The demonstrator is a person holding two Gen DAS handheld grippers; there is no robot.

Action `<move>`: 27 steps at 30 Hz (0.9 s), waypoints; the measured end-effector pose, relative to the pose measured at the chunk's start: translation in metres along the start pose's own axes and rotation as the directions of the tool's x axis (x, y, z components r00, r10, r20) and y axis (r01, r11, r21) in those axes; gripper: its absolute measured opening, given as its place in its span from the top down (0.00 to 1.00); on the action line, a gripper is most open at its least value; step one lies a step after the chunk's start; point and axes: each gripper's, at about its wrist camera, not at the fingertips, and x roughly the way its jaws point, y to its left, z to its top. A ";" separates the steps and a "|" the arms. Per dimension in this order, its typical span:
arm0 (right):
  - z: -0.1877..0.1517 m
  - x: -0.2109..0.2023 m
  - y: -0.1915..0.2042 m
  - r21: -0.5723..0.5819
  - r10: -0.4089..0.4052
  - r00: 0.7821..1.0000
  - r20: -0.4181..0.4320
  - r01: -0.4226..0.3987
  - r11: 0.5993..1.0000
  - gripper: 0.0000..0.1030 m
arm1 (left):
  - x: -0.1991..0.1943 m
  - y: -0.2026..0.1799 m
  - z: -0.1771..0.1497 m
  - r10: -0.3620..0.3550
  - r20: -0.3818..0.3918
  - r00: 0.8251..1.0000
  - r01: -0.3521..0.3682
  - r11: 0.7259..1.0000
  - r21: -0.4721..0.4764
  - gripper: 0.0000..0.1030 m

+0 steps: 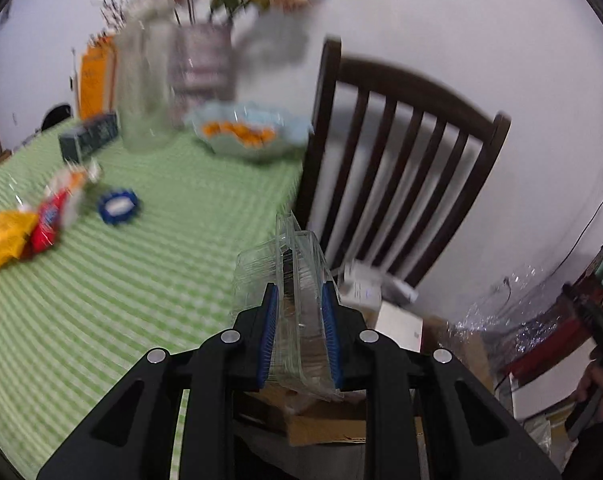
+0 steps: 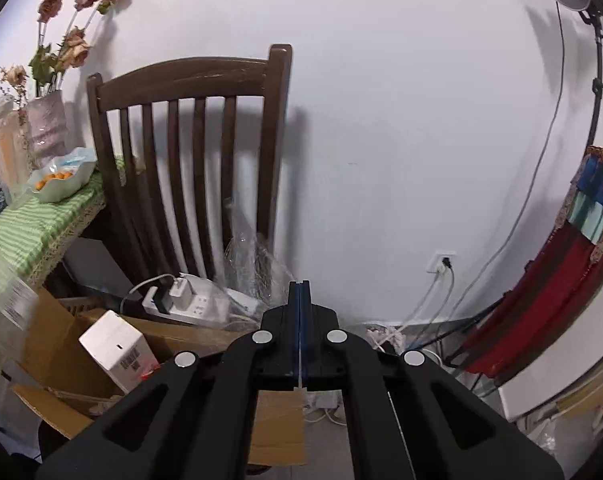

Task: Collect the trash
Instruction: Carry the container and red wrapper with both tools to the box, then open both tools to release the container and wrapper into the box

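My left gripper [image 1: 299, 292] is shut on a clear plastic clamshell container [image 1: 297, 256], held upright between the blue pads over the table's right edge. Blurred on the green checked tablecloth [image 1: 141, 280] at the left lie a yellow snack bag [image 1: 1, 240], a red wrapper [image 1: 51, 220] and a small blue-and-white item [image 1: 119, 206]. My right gripper [image 2: 300, 286] is shut, and a thin clear plastic bag [image 2: 249, 264] rises from its tips in front of the chair. The same bag [image 1: 497, 312] shimmers at the right of the left wrist view, near a hand [image 1: 599, 380].
A dark wooden chair [image 2: 189, 152] stands against the white wall beside the table. A bowl of orange pieces [image 1: 249, 132] and vases of dried flowers [image 1: 201, 60] sit at the table's far end. Below are an open cardboard box [image 2: 61, 344], a white carton [image 2: 117, 348] and a power strip [image 2: 189, 304].
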 end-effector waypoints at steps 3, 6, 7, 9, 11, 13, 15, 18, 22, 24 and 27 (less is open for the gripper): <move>0.001 0.003 0.010 -0.010 0.052 0.999 -0.011 -0.052 0.999 1.00 | 0.025 -0.009 -0.010 -0.003 -0.054 0.999 0.004 1.000 0.015 0.93; -0.006 0.015 0.029 -0.036 0.108 0.992 -0.063 -0.111 0.993 1.00 | 0.042 -0.015 -0.018 0.017 -0.066 0.998 -0.014 0.999 0.049 0.93; -0.008 0.019 0.034 -0.037 0.122 0.989 -0.079 -0.125 0.991 1.00 | 0.046 -0.016 -0.020 0.006 -0.067 0.998 -0.003 0.999 0.049 0.93; -0.016 0.030 0.049 -0.051 0.171 0.976 -0.132 -0.179 0.983 1.00 | 0.056 -0.017 -0.024 -0.004 -0.083 0.997 0.009 0.999 0.052 0.93; -0.022 0.035 0.061 -0.050 0.242 0.953 -0.184 -0.255 0.966 1.00 | 0.065 -0.018 -0.028 -0.012 -0.112 0.994 0.019 0.998 0.062 0.93; -0.026 0.037 0.070 -0.029 0.315 0.922 -0.225 -0.330 0.944 1.00 | 0.070 -0.022 -0.030 -0.031 -0.133 0.991 0.040 0.997 0.066 0.92; -0.030 0.040 0.077 0.010 0.386 0.886 -0.258 -0.396 0.918 1.00 | 0.069 -0.026 -0.033 -0.047 -0.135 0.990 0.058 0.995 0.076 0.92; -0.034 0.043 0.082 0.091 0.475 0.831 -0.290 -0.470 0.878 1.00 | 0.067 -0.026 -0.031 -0.065 -0.131 0.989 0.075 0.995 0.073 0.92; -0.039 0.041 0.098 0.157 0.583 0.739 -0.337 -0.566 0.809 1.00 | 0.054 -0.026 -0.028 -0.087 -0.084 0.993 0.093 0.993 0.077 0.89; -0.043 0.041 0.109 0.177 0.622 0.698 -0.354 -0.603 0.778 1.00 | 0.050 -0.025 -0.027 -0.093 -0.081 0.992 0.099 0.992 0.076 0.79; -0.054 0.042 0.133 0.196 0.664 0.623 -0.414 -0.651 0.733 1.00 | 0.045 -0.023 -0.025 -0.102 -0.078 0.992 0.107 0.992 0.063 0.75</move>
